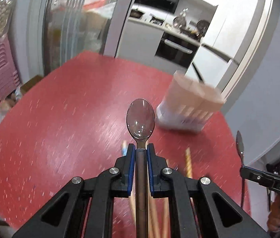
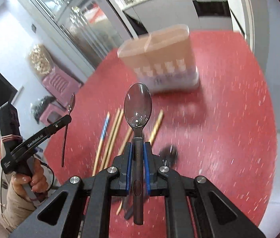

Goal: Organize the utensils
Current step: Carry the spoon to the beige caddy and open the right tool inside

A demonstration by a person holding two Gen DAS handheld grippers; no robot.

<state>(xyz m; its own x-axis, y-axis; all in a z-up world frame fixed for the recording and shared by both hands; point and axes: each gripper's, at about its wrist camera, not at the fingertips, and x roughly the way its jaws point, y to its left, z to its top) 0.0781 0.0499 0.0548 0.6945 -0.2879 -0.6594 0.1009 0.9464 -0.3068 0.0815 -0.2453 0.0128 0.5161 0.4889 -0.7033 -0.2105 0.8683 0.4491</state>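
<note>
the red table (image 2: pixel 229 138) is seen across both frames, the divided utensil holder (image 2: pixel 159 59) standing upper centre in the right view. chopsticks (image 2: pixel 110 138) are left lying below it. a spoon (image 1: pixel 140 119) is pinched by the left gripper (image 1: pixel 141 148), another spoon (image 2: pixel 138 107) by the right gripper (image 2: pixel 138 144) — both judged mid-carry; next, handle-first lowering into a compartment is called for.

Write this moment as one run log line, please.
left gripper: shut on spoon | right gripper: shut on second spoon | chopsticks: on table | holder: upright
</note>
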